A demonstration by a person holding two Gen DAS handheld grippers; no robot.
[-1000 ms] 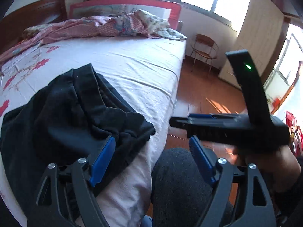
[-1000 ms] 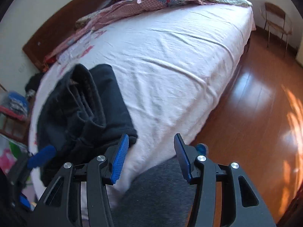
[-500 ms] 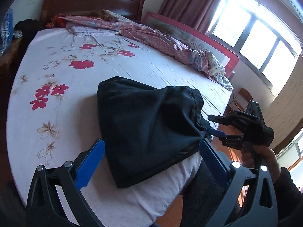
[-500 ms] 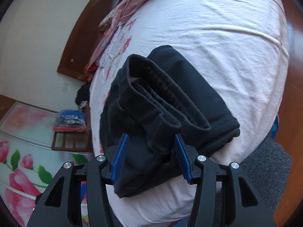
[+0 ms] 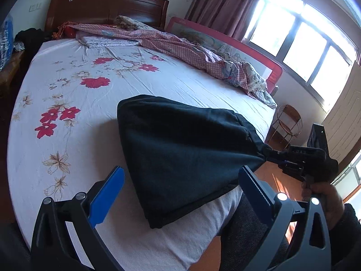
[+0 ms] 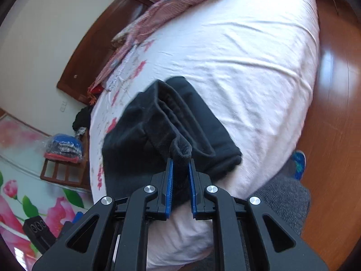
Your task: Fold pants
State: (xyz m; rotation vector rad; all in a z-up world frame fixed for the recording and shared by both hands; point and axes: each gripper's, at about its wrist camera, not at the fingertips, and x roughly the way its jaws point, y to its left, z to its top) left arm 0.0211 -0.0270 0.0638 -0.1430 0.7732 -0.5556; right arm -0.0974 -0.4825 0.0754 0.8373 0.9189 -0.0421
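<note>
From the left wrist, the black pants (image 5: 180, 155) lie folded at the near edge of the bed (image 5: 94, 103), with the left gripper (image 5: 180, 192) spread wide and empty over them. From the right wrist, the right gripper (image 6: 180, 180) is closing its jaws on what looks like a bunched cuff or waistband; pulling by that small pinch could drag the stack apart or off the edge.

Pants (image 5: 180, 149): matt black knit cloth, soft and slightly fuzzy, ribbed at the cuff. Bed sheet (image 5: 74, 103): smooth white cotton-like cloth, creased, printed with red flowers. Headboard (image 5: 106, 6) and floor (image 6: 338, 90): glossy polished wood; gripper pads (image 6: 169, 187): ridged blue plastic on matt black frames.
</note>
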